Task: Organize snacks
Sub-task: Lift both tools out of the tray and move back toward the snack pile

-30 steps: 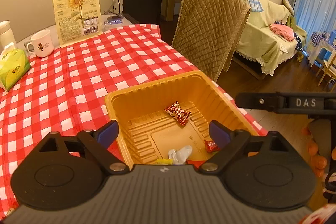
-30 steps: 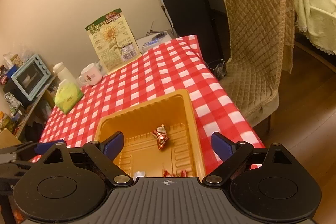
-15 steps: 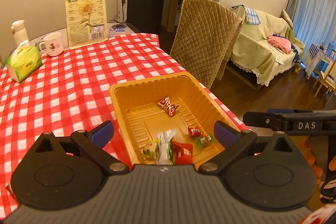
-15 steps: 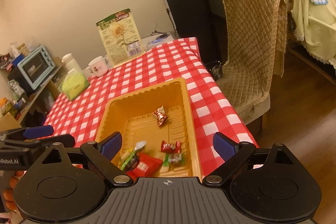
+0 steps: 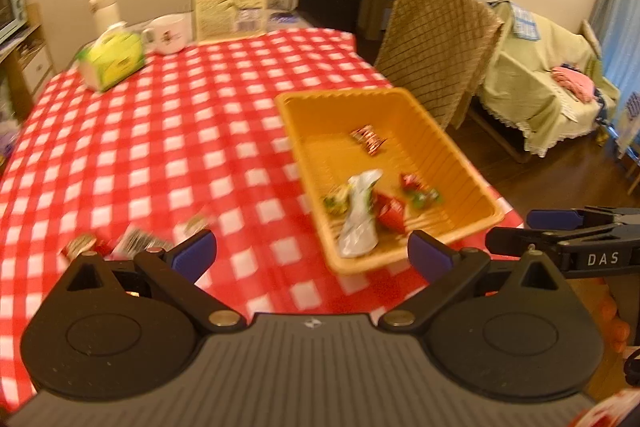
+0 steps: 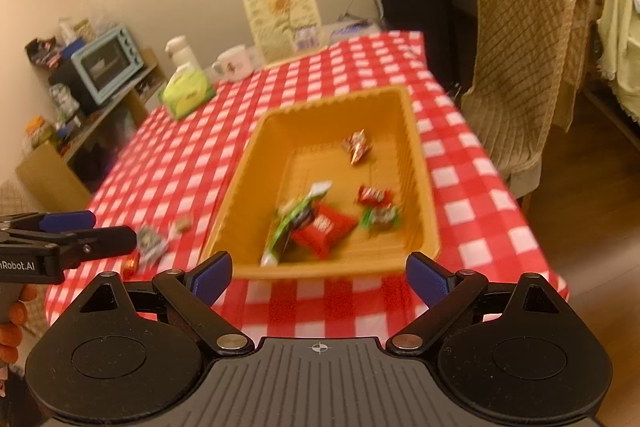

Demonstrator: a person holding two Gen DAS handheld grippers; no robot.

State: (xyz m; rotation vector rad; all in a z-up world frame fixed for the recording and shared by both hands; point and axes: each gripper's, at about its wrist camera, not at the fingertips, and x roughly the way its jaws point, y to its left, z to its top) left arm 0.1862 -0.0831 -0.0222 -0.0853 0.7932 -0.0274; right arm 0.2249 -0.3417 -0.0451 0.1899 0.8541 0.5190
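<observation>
I'm hovering both grippers, left gripper [image 5: 312, 253] and right gripper [image 6: 318, 277], wide and empty; tray [image 5: 460, 163] ahead-right of left, loose snacks [image 5: 136, 241] just left. Rushing risks scattering them.

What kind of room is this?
Probably a home's living and dining room: a table with a checked tablecloth, a quilt-covered chair, and a draped sofa behind.

Right tool [image 6: 318, 277] open, empty, above near edge of checkered counter [image 6: 460, 187]. Orange tray [image 6: 256, 155] just ahead, holding several wrapped snacks [image 6: 324, 225]. More wrappers [image 6: 150, 245] left of tray, beside left tool [image 6: 86, 233].
</observation>
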